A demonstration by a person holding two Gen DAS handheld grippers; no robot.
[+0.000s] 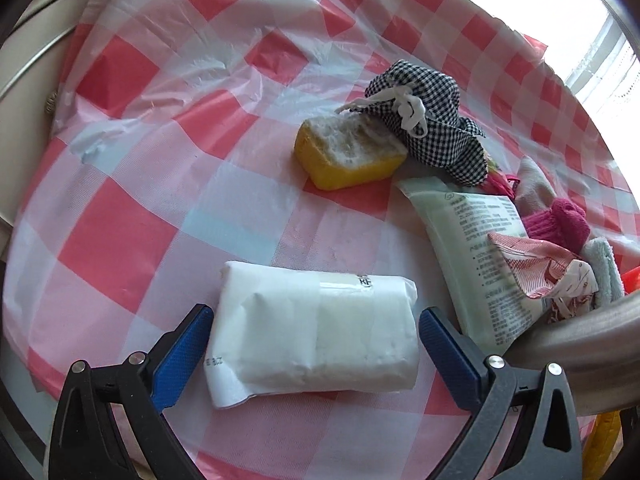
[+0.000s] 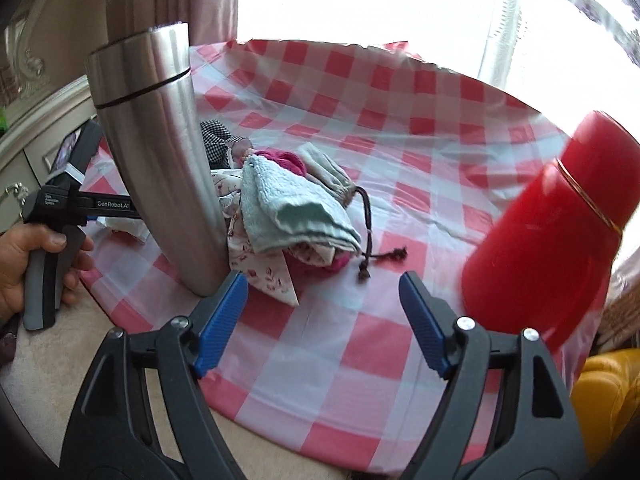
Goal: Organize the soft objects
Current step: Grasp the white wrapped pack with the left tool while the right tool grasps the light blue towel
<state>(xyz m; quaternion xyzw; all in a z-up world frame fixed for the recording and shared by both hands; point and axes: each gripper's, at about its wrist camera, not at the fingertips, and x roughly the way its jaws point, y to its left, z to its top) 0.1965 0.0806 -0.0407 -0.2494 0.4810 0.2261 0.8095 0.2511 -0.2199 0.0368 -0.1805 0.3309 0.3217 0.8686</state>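
The left gripper (image 1: pixel 316 344) stood wide open around the white packet (image 1: pixel 312 332) on the counter (image 1: pixel 132 184), not pressing it, the right gripper (image 2: pixel 322 320) open and empty, the steel flask (image 2: pixel 160 152) half hiding the cloth pile (image 2: pixel 296 212).

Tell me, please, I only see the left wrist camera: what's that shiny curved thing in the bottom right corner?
Observer: It's a tall steel flask, standing upright on the checked cloth right beside the soft pile.
Operator: Is the right gripper holding anything?
Observer: No, its jaws are open with nothing between them.
Operator: Any more bottles?
Observer: Yes, a red flask stands further right, apart from the pile.
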